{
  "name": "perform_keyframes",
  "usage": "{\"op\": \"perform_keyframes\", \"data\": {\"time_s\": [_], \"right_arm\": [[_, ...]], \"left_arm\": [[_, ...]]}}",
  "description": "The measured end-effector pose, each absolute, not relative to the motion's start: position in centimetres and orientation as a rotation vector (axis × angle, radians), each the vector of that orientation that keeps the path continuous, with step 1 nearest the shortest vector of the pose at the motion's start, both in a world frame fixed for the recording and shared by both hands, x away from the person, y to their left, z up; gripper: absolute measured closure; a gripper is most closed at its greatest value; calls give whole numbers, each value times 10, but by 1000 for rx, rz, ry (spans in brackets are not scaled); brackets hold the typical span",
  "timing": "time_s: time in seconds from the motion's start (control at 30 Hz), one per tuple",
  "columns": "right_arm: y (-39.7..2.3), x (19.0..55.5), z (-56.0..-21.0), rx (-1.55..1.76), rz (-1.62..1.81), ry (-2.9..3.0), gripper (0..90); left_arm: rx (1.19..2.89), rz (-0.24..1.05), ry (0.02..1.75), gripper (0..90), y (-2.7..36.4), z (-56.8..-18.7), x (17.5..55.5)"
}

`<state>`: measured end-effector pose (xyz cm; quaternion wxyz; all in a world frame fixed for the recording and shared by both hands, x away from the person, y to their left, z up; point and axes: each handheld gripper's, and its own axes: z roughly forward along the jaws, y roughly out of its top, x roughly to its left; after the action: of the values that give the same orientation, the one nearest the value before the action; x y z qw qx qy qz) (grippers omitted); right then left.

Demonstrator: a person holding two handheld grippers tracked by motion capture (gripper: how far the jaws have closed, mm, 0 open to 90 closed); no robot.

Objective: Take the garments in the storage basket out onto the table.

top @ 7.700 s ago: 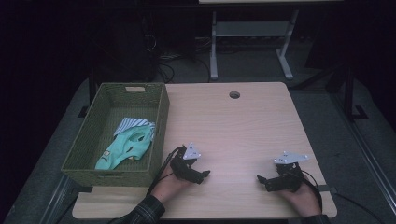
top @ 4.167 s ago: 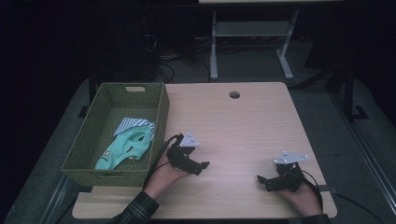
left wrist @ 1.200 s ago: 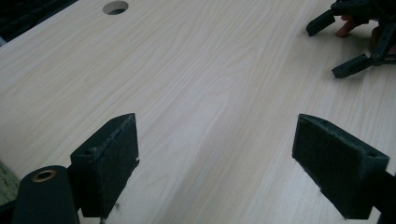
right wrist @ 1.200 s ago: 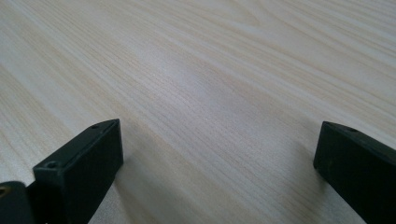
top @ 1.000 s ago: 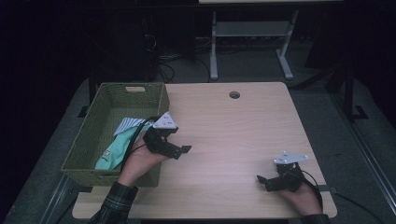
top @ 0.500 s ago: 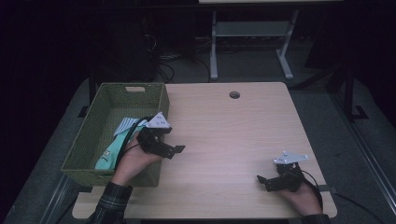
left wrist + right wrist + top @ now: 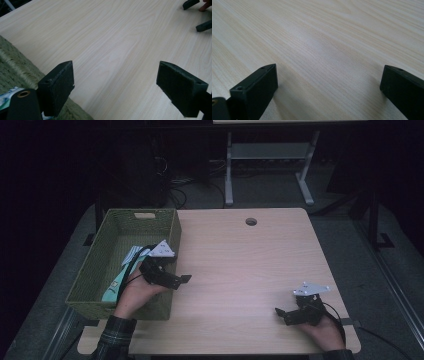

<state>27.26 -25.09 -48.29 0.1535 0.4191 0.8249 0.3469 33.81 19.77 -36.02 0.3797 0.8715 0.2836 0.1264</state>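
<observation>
the left gripper (image 7: 172,279) hovers over the right rim of the green woven rectangular basket (image 7: 112,236), fingers apart, holding nothing. in the basket lies soft mint and striped crumpled cloth (image 7: 120,279). the right gripper (image 7: 286,314) rests on the pale wood-grain desk (image 7: 240,265), fingers apart.

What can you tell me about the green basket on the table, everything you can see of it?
The green basket is a rectangular woven bin, fibre or wicker by its look, with upright walls and a slot handle cut in its far end wall. It sits upright on the left side of the table, open at the top. Inside lies turquoise and striped cloth, partly hidden. The left gripper hangs over its right wall, jaws open and pointing out over the tabletop; whether it touches the rim is unclear.
</observation>
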Motion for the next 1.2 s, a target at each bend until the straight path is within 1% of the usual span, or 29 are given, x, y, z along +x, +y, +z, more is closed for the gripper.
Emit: {"op": "perform_keyframes", "data": {"time_s": [0.57,1.2], "right_arm": [[-251,273,-483,1201,995,2365,11],[-251,273,-483,1203,994,2365,10]], "left_arm": [[2192,341,778,143,223,-359,340],[2141,395,859,148,258,-355,342]]}}
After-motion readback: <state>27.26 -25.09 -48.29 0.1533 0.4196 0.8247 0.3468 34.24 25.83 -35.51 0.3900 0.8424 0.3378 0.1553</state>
